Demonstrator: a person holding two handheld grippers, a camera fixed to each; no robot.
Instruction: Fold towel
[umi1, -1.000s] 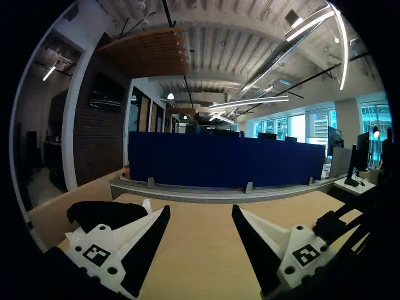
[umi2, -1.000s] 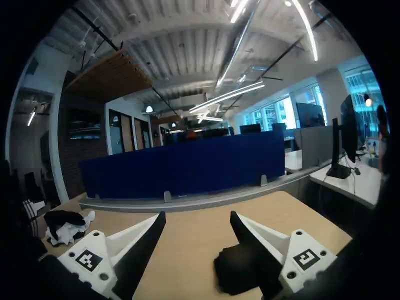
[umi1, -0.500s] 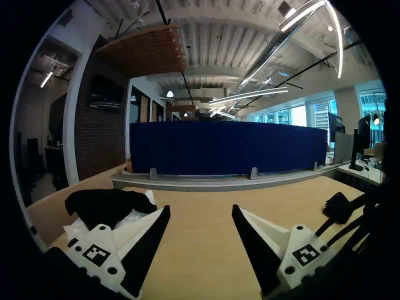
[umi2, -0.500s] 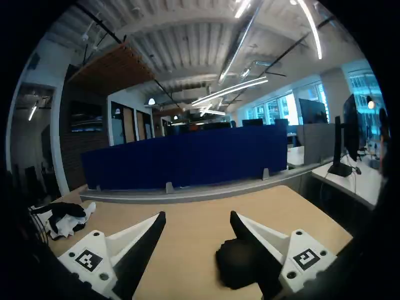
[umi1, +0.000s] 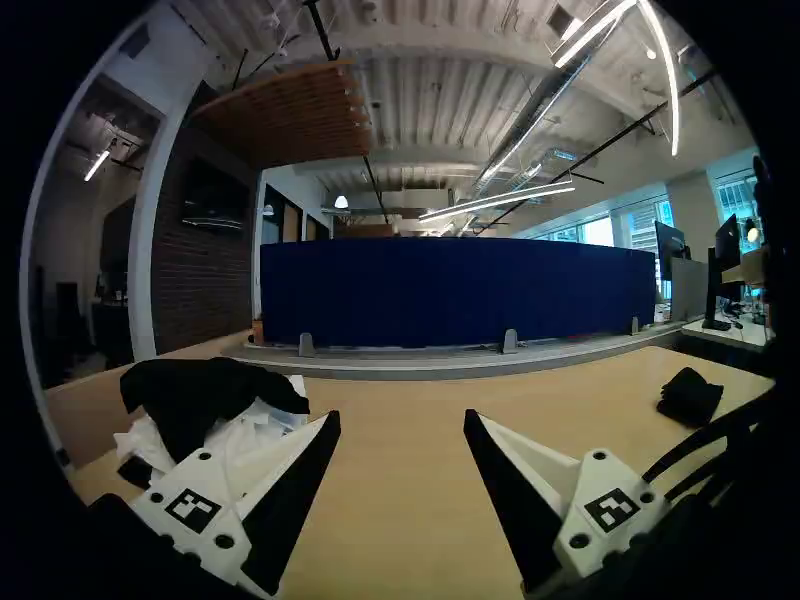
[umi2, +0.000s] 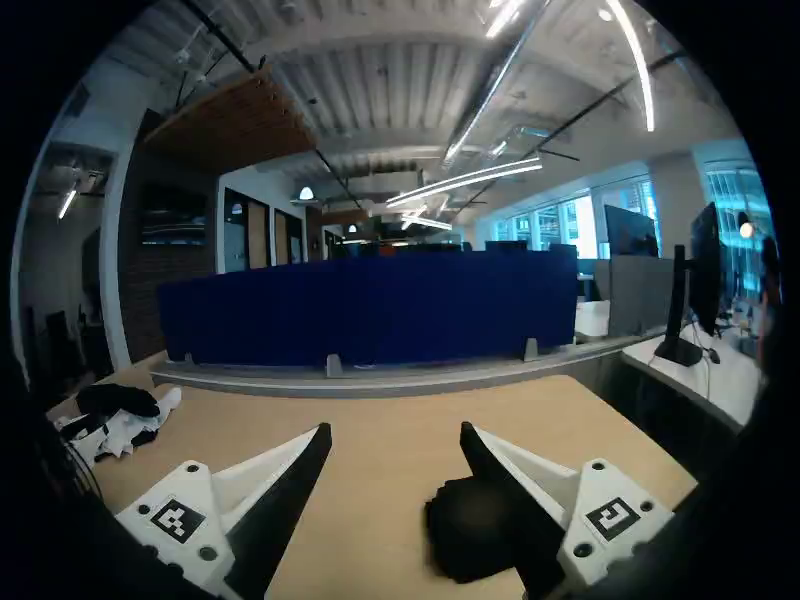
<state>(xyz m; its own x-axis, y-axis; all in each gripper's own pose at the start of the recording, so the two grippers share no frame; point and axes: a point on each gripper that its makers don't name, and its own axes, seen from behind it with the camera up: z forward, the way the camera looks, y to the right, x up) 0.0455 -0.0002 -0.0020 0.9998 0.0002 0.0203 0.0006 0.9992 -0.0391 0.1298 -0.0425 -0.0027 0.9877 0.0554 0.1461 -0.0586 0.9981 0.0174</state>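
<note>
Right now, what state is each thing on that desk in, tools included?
left tool: open, holding nothing.
right tool: open, holding nothing.
black towel: folded into a compact bundle, lying on the table.
pile of black and white cloths: crumpled, unfolded.

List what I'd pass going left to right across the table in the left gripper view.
Rumpled pile of black and white cloth → left gripper, fingers apart with nothing between them → small folded black towel at far right.
</note>
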